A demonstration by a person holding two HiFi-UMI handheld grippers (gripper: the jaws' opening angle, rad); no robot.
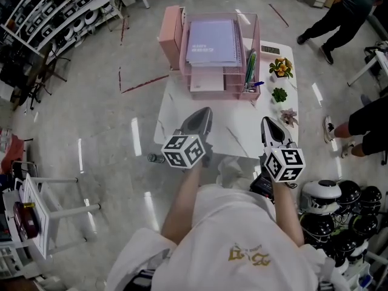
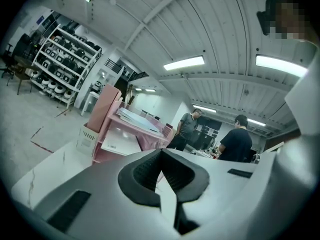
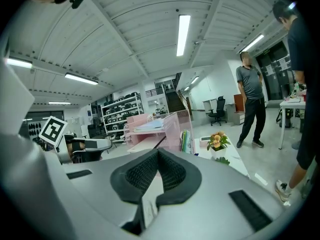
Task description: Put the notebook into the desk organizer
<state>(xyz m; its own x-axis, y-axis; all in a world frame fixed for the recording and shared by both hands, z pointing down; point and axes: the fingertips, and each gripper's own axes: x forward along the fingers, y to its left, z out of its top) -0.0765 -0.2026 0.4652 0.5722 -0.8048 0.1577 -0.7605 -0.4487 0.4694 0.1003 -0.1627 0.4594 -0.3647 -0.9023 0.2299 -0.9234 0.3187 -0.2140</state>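
Notebook point(image 1: 212, 41) lies in the top tray of the pink organizer point(image 1: 257, 50).
Pens point(image 1: 250, 68), probably, in its side slot; lower tray point(image 1: 206, 90) unclear; left gripper point(image 1: 205, 113) and right gripper point(image 1: 267, 122) closed, empty.

Notebook point(image 1: 212, 41): lavender cover with a coil binding along its right edge, closed, lying flat and square on the top tier of the organizer point(image 1: 171, 29), where the left gripper view shows it as a thin pale slab point(image 2: 136, 117). Organizer: pink, upright, with stacked open-fronted trays, a tall closed box on its left side and a narrow mesh compartment on its right. It stands at the far edge of the white marbled bench point(image 1: 242, 132).
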